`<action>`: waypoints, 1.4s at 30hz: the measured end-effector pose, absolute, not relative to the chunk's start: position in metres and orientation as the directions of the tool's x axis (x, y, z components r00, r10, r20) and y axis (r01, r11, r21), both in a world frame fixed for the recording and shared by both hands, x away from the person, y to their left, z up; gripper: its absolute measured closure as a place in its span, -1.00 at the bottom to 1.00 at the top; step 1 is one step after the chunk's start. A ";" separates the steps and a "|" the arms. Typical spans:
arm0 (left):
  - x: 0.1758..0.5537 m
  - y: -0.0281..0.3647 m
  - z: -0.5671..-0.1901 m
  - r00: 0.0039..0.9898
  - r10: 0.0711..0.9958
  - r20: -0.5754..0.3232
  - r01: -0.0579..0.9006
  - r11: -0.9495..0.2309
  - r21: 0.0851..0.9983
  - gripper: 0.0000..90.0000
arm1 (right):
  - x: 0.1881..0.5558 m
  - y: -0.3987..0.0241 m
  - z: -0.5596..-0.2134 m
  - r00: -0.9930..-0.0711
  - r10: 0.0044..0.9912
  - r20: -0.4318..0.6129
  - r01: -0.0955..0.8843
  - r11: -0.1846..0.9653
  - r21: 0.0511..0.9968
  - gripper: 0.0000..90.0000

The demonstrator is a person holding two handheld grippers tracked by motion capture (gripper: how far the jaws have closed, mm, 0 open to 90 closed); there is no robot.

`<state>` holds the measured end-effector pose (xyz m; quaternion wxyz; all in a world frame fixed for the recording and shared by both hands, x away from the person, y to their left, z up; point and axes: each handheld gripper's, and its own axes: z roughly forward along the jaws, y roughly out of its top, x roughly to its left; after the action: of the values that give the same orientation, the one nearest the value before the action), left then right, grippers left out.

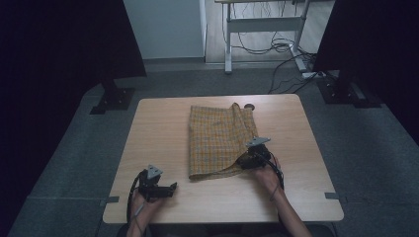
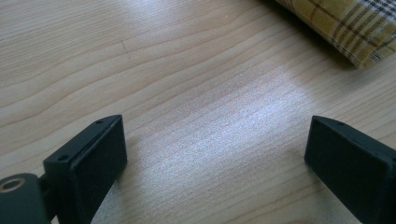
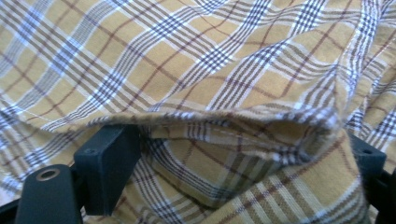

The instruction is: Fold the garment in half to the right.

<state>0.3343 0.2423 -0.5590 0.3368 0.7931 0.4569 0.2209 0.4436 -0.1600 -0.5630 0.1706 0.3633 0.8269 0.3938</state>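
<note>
A yellow plaid cloth (image 1: 217, 138) lies folded on the middle of the wooden table (image 1: 158, 128), its near right edge bunched up. My right gripper (image 1: 244, 160) is at that near right edge. In the right gripper view the cloth (image 3: 210, 60) spreads ahead, and a loose fold of it lies between the wide-apart jaws of the right gripper (image 3: 243, 158), which stands open. My left gripper (image 1: 170, 187) rests near the table's front left, open over bare wood (image 2: 215, 158). A corner of the cloth (image 2: 355, 23) lies at the upper right of the left gripper view.
A small dark round thing (image 1: 249, 105) sits at the table's far edge behind the cloth. Black stands (image 1: 112, 96) flank the table on the grey floor. A desk frame (image 1: 262, 24) with cables stands farther back.
</note>
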 end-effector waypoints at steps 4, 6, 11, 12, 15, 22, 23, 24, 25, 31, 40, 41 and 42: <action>0.334 0.242 -0.559 0.485 0.874 0.042 0.576 -0.355 0.736 -0.88 | 0.441 -0.162 -0.562 -0.676 0.736 0.043 0.476 0.391 0.788 -0.71; 0.334 0.242 -0.559 0.485 0.874 0.043 0.576 -0.355 0.736 -0.88 | 0.439 -0.163 -0.561 -0.678 0.734 0.031 0.469 0.400 0.788 -0.73; 0.334 0.242 -0.559 0.485 0.874 0.043 0.576 -0.356 0.736 -0.88 | 0.431 -0.167 -0.557 -0.689 0.724 0.019 0.458 0.416 0.786 -0.75; 0.334 0.242 -0.559 0.485 0.874 0.042 0.576 -0.355 0.736 -0.88 | 0.429 -0.168 -0.556 -0.690 0.724 0.018 0.456 0.416 0.787 -0.75; 0.334 0.242 -0.559 0.485 0.874 0.043 0.576 -0.355 0.736 -0.88 | 0.426 -0.172 -0.555 -0.689 0.724 0.019 0.452 0.410 0.792 -0.76; 0.334 0.242 -0.559 0.485 0.874 0.043 0.576 -0.355 0.736 -0.88 | 0.414 -0.182 -0.546 -0.692 0.722 0.016 0.445 0.409 0.796 -0.77; 0.334 0.242 -0.559 0.485 0.874 0.043 0.576 -0.355 0.736 -0.88 | 0.412 -0.183 -0.545 -0.692 0.722 0.013 0.444 0.411 0.796 -0.77; 0.334 0.242 -0.559 0.485 0.874 0.043 0.576 -0.356 0.736 -0.88 | 0.410 -0.184 -0.544 -0.692 0.722 0.014 0.444 0.410 0.796 -0.77; 0.334 0.242 -0.559 0.485 0.874 0.043 0.576 -0.355 0.736 -0.88 | 0.409 -0.185 -0.543 -0.694 0.720 0.008 0.440 0.415 0.796 -0.77; 0.334 0.242 -0.559 0.485 0.874 0.043 0.576 -0.355 0.736 -0.88 | 0.398 -0.191 -0.540 -0.699 0.715 -0.003 0.429 0.423 0.798 -0.78; 0.334 0.242 -0.559 0.485 0.874 0.043 0.576 -0.355 0.736 -0.88 | 0.384 -0.205 -0.536 -0.698 0.716 -0.011 0.426 0.427 0.798 -0.78; 0.334 0.242 -0.559 0.484 0.874 0.043 0.576 -0.355 0.736 -0.88 | 0.382 -0.207 -0.535 -0.697 0.717 -0.010 0.423 0.424 0.801 -0.78; 0.334 0.242 -0.559 0.484 0.874 0.043 0.576 -0.355 0.736 -0.88 | 0.380 -0.208 -0.534 -0.696 0.718 -0.011 0.422 0.421 0.803 -0.78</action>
<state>0.3343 0.2422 -0.5590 0.3369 0.7928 0.4572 0.2211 0.3796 -0.2083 -0.5340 0.1799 0.3462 0.8234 0.4120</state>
